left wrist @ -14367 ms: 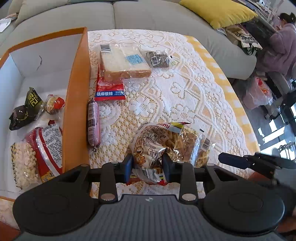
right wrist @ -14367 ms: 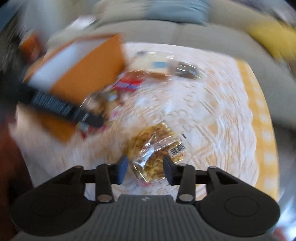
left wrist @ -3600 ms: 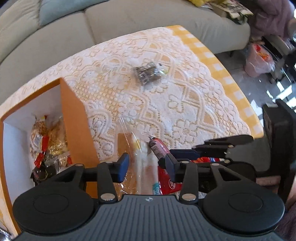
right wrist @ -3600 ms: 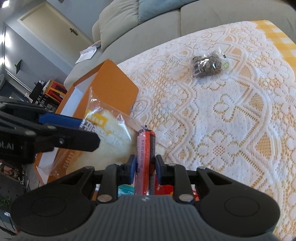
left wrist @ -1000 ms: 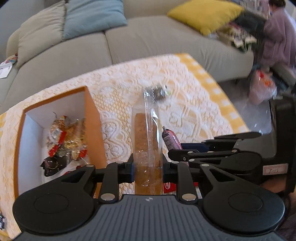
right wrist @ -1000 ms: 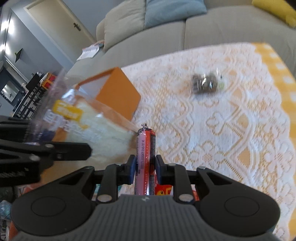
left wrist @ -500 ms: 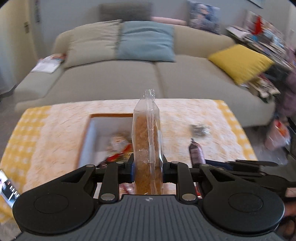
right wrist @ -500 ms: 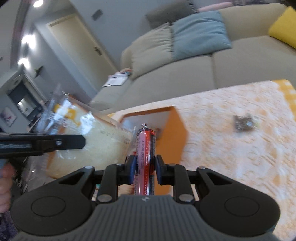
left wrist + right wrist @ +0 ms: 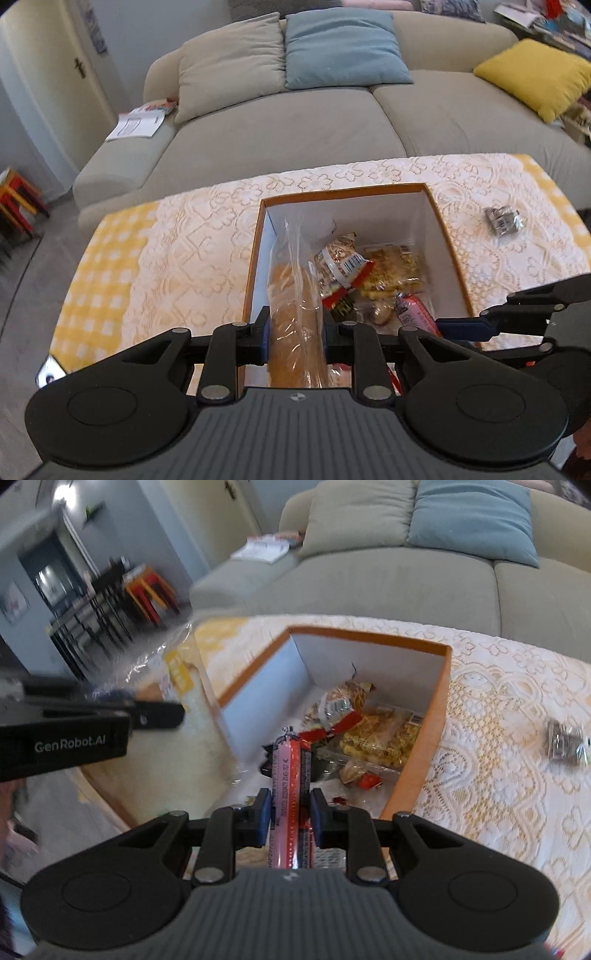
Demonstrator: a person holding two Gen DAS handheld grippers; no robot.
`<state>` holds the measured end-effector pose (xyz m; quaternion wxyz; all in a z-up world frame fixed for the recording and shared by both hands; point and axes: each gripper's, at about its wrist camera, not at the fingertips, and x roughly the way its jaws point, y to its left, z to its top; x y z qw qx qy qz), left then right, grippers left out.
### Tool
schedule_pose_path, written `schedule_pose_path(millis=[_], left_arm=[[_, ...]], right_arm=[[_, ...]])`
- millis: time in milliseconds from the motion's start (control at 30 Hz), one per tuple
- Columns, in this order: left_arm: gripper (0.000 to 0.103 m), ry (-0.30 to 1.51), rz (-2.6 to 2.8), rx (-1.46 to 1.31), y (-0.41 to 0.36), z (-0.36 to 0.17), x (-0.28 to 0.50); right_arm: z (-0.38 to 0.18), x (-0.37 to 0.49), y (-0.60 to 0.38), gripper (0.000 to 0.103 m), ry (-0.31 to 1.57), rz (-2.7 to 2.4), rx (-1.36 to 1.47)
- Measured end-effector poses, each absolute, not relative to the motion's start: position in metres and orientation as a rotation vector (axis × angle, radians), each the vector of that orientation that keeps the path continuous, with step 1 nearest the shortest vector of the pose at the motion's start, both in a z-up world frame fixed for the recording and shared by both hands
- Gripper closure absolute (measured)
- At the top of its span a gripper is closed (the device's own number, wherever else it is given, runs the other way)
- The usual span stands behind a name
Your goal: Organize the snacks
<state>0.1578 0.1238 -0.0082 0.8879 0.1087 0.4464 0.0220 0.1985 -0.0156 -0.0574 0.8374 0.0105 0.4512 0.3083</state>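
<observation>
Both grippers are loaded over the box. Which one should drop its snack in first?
Probably right. The right gripper holds the slim sausage stick pointing into the orange box, while the left gripper holds the bulkier bread bag by the box's left wall.

Both wrist cameras look steeply down and forward from close above the orange box [image 9: 448, 236], toward the sofa [image 9: 295, 125] beyond it. The left view sits square over the box's near edge; the right view looks in from the box's [image 9: 436, 709] near right corner. Both share the box's inside and the lace tablecloth [image 9: 207, 243].
</observation>
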Motion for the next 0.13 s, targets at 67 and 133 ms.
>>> schedule_pose_path(millis=[67, 133], left_arm=[[0.076, 0.929, 0.041, 0.247, 0.125, -0.014, 0.166], [0.077, 0.935, 0.044, 0.241, 0.128, -0.018, 0.175]], right_arm=[[-0.065, 0.203, -0.008, 0.083, 0.961, 0.644, -0.045], [-0.072, 0.211, -0.001, 0.083, 0.981, 0.649, -0.078]])
